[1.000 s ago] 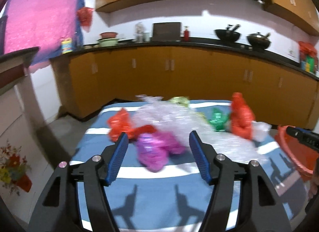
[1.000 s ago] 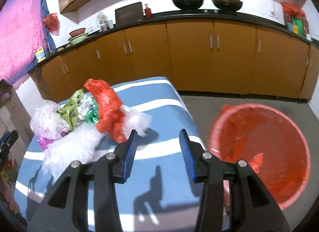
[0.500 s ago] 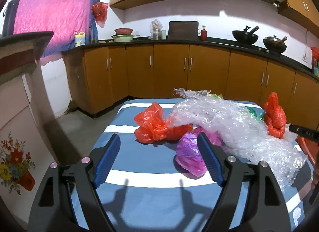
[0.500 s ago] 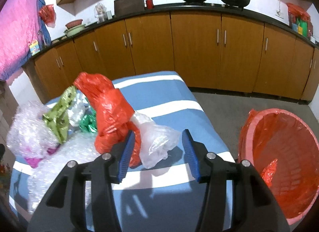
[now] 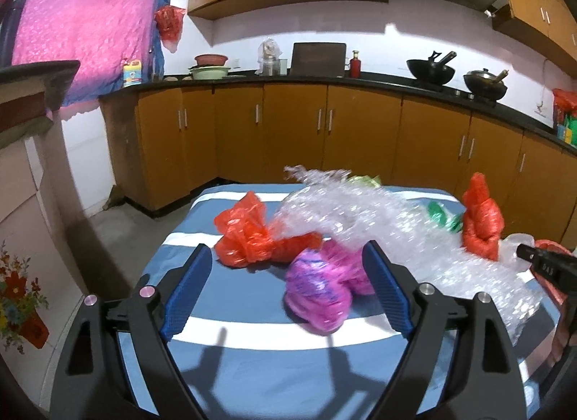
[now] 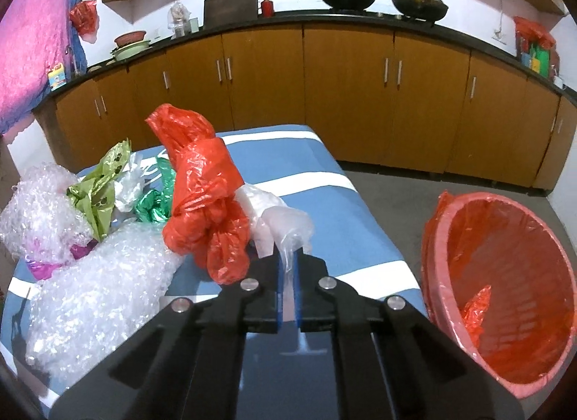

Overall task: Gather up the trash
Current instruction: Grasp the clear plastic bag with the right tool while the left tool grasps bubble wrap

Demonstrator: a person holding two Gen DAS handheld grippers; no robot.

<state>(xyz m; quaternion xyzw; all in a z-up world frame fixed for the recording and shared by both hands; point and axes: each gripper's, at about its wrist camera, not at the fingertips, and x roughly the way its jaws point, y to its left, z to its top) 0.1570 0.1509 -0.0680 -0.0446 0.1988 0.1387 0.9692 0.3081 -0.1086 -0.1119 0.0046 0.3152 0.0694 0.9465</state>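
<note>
R gripper (image 6: pixel 287 275): jaws just closed, now clamped on the tail of the clear plastic bag (image 6: pixel 279 219). The film runs down between the blue pads. That bag lies against the tall red plastic bag (image 6: pixel 202 200) at the table's R edge. Can't tell if it's tied to the red one or only lying against it; if tied, both come along.

L gripper (image 5: pixel 285 286): jaws just opened wider, now well apart, nothing pinched. The crumpled magenta bag (image 5: pixel 317 290) sits between the fingers, nearer the R finger, no pad contact that I can see. I'd call it next pick, prob. Needs a bit more fwd before closing.

Status: early. Only the clear bag is gripped, and it's not lifted that I can tell; nothing is on its way to the bin.

Rest of the trash, all on the blue striped table (image 5: pixel 259 366), near to far:
- magenta bag, front
- long bubble wrap sheet (image 6: pixel 97 286), draped over the pile, touching the magenta bag
- 2nd red bag (image 5: pixel 249 236), L side, just behind the magenta one
- green foil wrapper (image 6: pixel 153 203) + olive-green wrapper (image 6: pixel 101 185), back, between wrap and tall red bag
- small white scrap near the wrappers, too small to ID

Bin: red-lined pink trash bin (image 6: pixel 505 275) on the floor just off the table's R edge, close to my R hand. Mostly empty, one red scrap (image 6: pixel 476 308) inside, could be liner.

Left to do: ~all of it. The bubble wrap is bulky and springy, and may drag neighbours when pulled.
</note>
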